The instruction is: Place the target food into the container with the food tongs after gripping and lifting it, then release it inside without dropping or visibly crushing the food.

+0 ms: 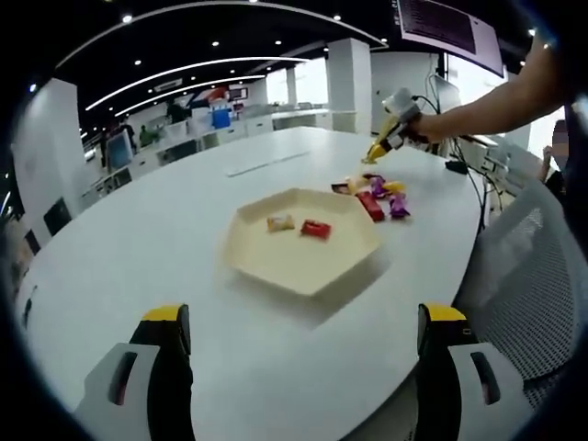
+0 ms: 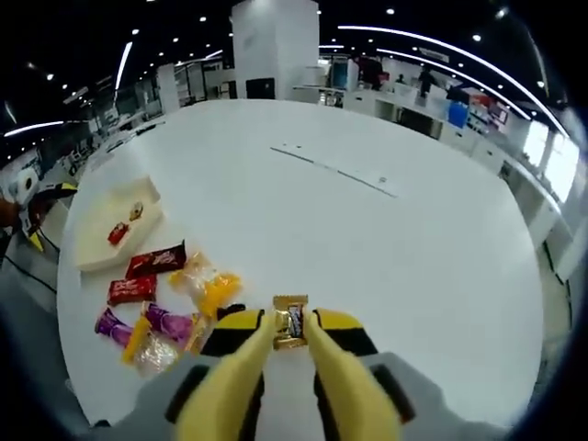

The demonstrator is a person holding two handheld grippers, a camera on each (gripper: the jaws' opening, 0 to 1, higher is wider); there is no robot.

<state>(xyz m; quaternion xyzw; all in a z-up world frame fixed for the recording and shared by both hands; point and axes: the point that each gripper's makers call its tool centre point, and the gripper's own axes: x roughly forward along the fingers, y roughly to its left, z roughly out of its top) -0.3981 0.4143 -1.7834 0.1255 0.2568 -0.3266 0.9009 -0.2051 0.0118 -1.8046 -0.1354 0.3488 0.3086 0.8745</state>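
Observation:
A cream hexagonal tray (image 1: 276, 266) sits mid-table with a red-wrapped candy (image 1: 315, 229) and a yellowish one (image 1: 280, 222) inside. Behind it lies a pile of wrapped candies (image 1: 378, 195). My left gripper (image 1: 308, 317) hovers open in front of the tray, holding nothing. Farther back, a person's arm holds my right gripper (image 1: 386, 140) with its yellow tongs above the table past the pile. In the right gripper view the tongs (image 2: 291, 329) are shut on a gold-wrapped candy (image 2: 291, 309), lifted off the table. The tray (image 2: 101, 241) is far left, and the pile (image 2: 165, 294) lies between.
The round white table (image 2: 367, 239) stretches wide and bare beyond the candy. A mesh chair (image 1: 528, 266) stands at the table's right edge. Cables and a small device (image 1: 457, 166) lie near that edge. Desks and pillars fill the room behind.

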